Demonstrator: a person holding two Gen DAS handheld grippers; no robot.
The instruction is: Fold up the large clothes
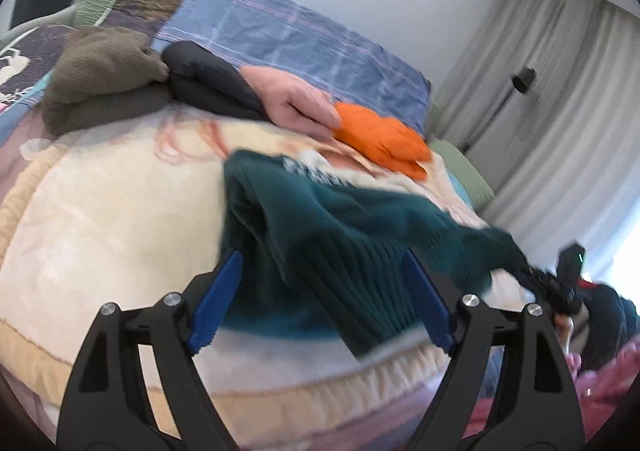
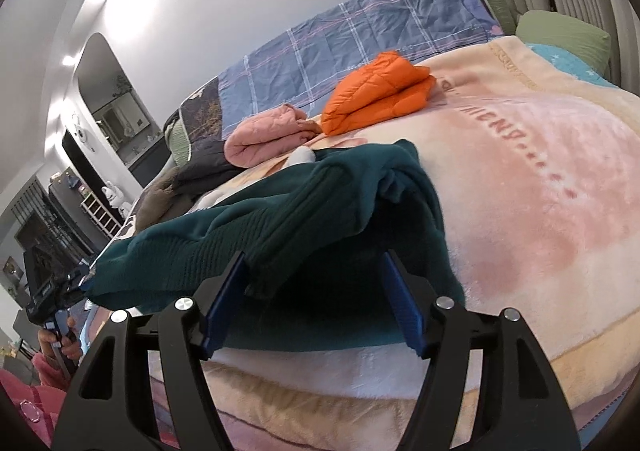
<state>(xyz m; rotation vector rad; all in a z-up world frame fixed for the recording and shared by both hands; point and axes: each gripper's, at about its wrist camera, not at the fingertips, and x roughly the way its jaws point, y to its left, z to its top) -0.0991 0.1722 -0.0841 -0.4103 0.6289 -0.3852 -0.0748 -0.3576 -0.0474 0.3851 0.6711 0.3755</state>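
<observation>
A dark teal sweater [image 1: 320, 227] lies crumpled on a cream and pink blanket [image 1: 112, 219] on the bed; it also shows in the right wrist view [image 2: 320, 203]. My left gripper [image 1: 320, 283] is open, its blue pads on either side of the sweater's ribbed hem, not closed on it. My right gripper [image 2: 316, 291] is open around the sweater's near edge. In the left wrist view the right gripper [image 1: 560, 283] appears at the sweater's right end. In the right wrist view the left gripper [image 2: 60, 291] appears at the left end.
Folded clothes lie at the far side of the bed: an orange puffer jacket [image 2: 380, 91], a pink quilted piece [image 2: 264, 135], a black jacket [image 1: 208, 83] and a brown garment [image 1: 104, 67]. A blue plaid quilt [image 2: 360, 35] lies behind. Curtains [image 1: 560, 99] hang at right.
</observation>
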